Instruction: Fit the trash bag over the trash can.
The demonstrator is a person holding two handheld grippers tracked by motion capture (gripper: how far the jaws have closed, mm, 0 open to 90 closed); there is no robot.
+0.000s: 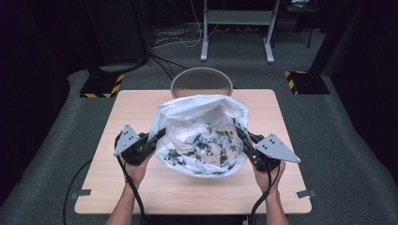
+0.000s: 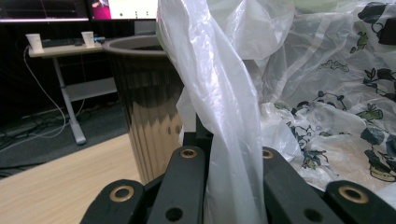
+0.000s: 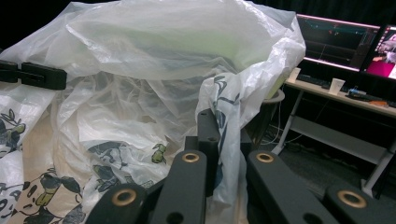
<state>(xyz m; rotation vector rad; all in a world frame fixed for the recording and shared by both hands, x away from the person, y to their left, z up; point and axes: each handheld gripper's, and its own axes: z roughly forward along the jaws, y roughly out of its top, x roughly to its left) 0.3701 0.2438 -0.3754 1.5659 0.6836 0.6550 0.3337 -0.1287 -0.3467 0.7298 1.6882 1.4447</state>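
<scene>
The table [image 1: 141, 187] bears a bag [image 1: 202, 136] at its middle, mouth spread wide, with a ribbed bin [image 1: 202, 83] just behind its far edge. The bag is thin, soft film (light, slippery, likely to tear if yanked), best held by bunched rim. The left gripper [image 1: 157, 136] and right gripper [image 1: 241, 137] each pinch that rim. Inside, only crumpled film shows.

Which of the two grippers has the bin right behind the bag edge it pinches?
The left gripper: its view shows the ribbed bin directly behind the pinched plastic bag. The right gripper faces mostly bag.
</scene>
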